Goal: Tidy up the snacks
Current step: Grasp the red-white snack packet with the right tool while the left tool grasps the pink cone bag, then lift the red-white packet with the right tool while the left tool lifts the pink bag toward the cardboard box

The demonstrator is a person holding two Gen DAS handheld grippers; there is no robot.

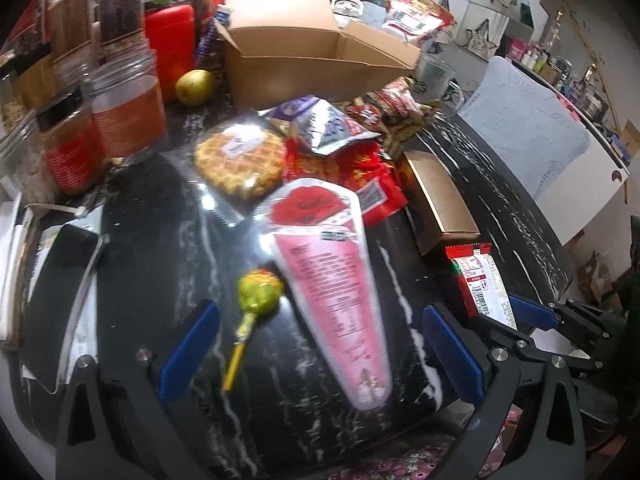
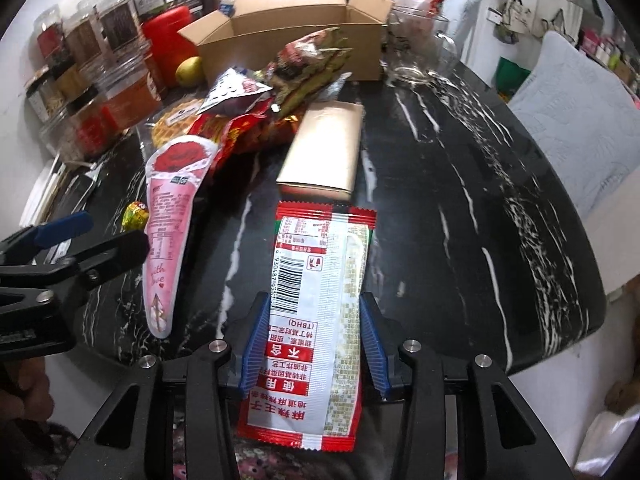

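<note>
Left wrist view
Left gripper [image 1: 320, 356]: jaws spread wide, holding nothing; the pink cone-shaped packet [image 1: 332, 288] and the lollipop [image 1: 258, 292] lie on the black marble table [image 1: 160, 220] between the blue pads.
Right gripper [image 1: 536, 312]: seen at 4 o'clock, closed on the red-and-white sachet [image 1: 480, 280].
Snack heap: waffle pack [image 1: 240, 156], purple-white bag [image 1: 320, 124] and red bag [image 1: 344, 172], piled toward 12 o'clock just before the cardboard box [image 1: 304, 60].
Cardboard box: lid up; interior hidden from this angle.
Jars [image 1: 124, 108]: at 10 o'clock, lidded, with brown and orange contents; a yellow fruit [image 1: 195, 86] beside them.

Right wrist view
Right gripper [image 2: 312, 348]: pads pressed on both long edges of the red-and-white sachet [image 2: 320, 300], which runs straight ahead toward 12 o'clock.
Gold box [image 2: 324, 152]: closed, lying flat just beyond the sachet's far end.
Cardboard box [image 2: 288, 40]: at 12 o'clock, open; what shows of the inside looks empty.
Glass jar [image 2: 420, 52]: at 1 o'clock, appears empty.
Step in hand (judgement): carry the sachet to the open box.
Technique: lift clear of the gold box and the heap, keep the grip firm on the slippery film, release low inside the box.
</note>
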